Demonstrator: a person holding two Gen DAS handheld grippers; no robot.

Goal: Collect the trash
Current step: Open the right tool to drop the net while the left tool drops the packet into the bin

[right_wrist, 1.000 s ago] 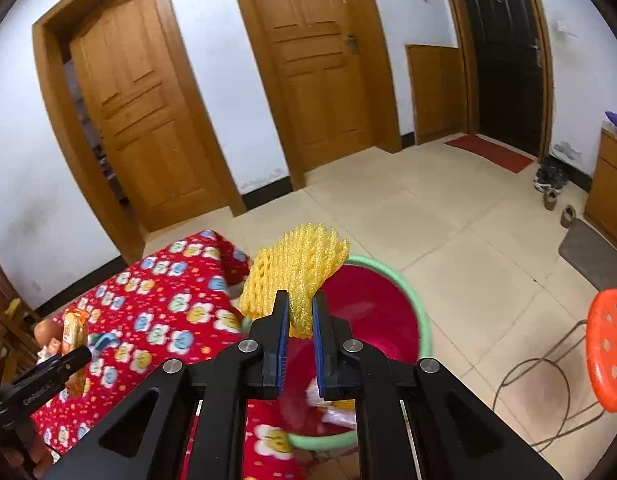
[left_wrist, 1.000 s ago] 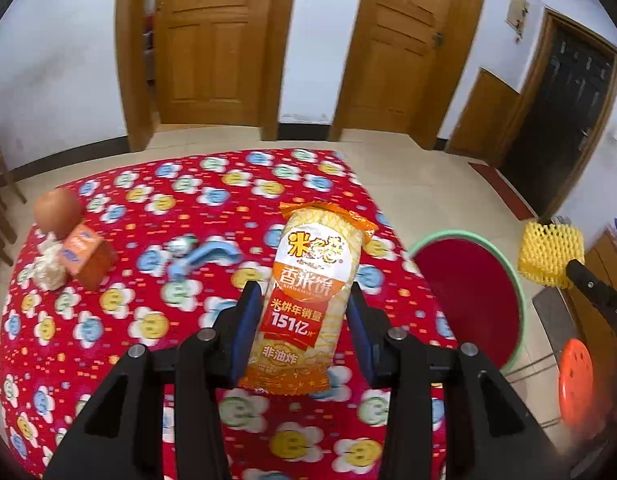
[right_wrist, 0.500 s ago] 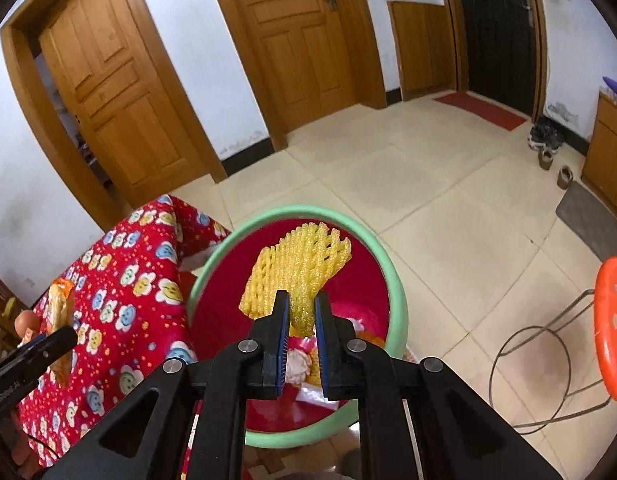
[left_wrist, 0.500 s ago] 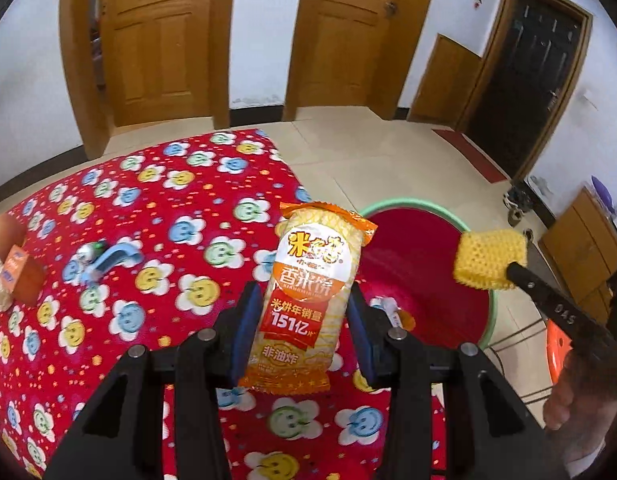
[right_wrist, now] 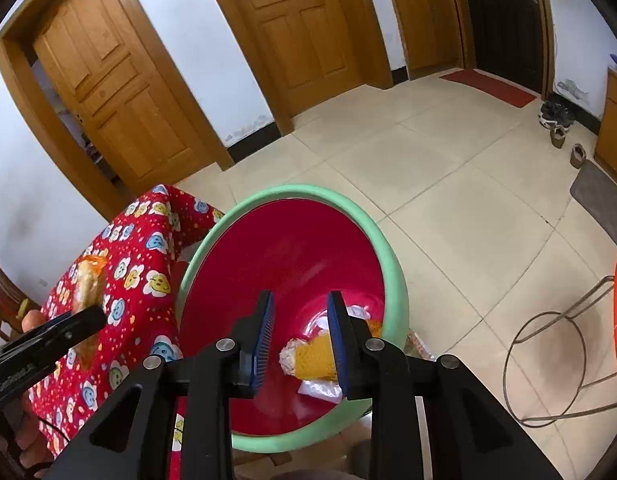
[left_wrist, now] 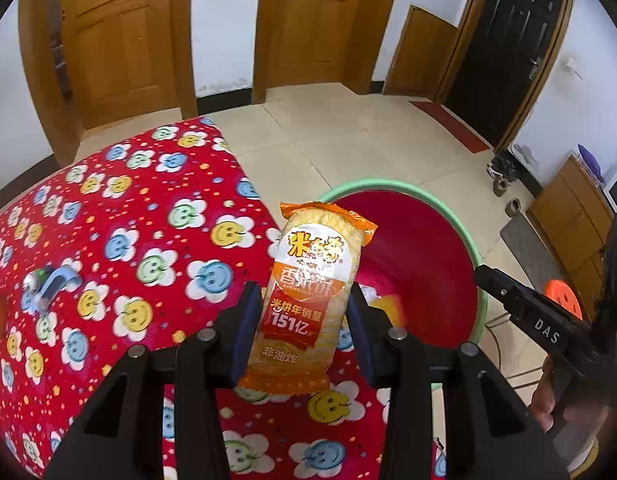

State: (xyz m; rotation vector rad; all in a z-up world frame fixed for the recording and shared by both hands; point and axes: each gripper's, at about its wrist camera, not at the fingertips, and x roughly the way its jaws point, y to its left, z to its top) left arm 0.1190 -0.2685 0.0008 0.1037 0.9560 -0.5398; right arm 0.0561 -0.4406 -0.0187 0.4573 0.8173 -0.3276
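Note:
My left gripper (left_wrist: 304,320) is shut on an orange and yellow rice-cracker packet (left_wrist: 312,296), held upright above the red flowered tablecloth (left_wrist: 148,240) near the table's right edge. A red basin with a green rim (left_wrist: 460,220) stands beside the table. My right gripper (right_wrist: 300,336) is open and empty above the basin (right_wrist: 236,216). The yellow foam net (right_wrist: 314,358) lies at the basin's bottom among white wrappers. The left gripper with its packet (right_wrist: 88,280) shows at the left of the right wrist view.
A blue clip-like object (left_wrist: 52,284) lies on the cloth at the left. An orange stool (left_wrist: 562,300) with a wire frame (right_wrist: 548,364) stands right of the basin. Wooden doors (right_wrist: 308,32) and tiled floor (right_wrist: 448,168) lie beyond. Shoes (right_wrist: 556,120) sit by the far wall.
My right gripper opened and the yellow foam net dropped into the basin. My left gripper carried the packet rightward toward the basin.

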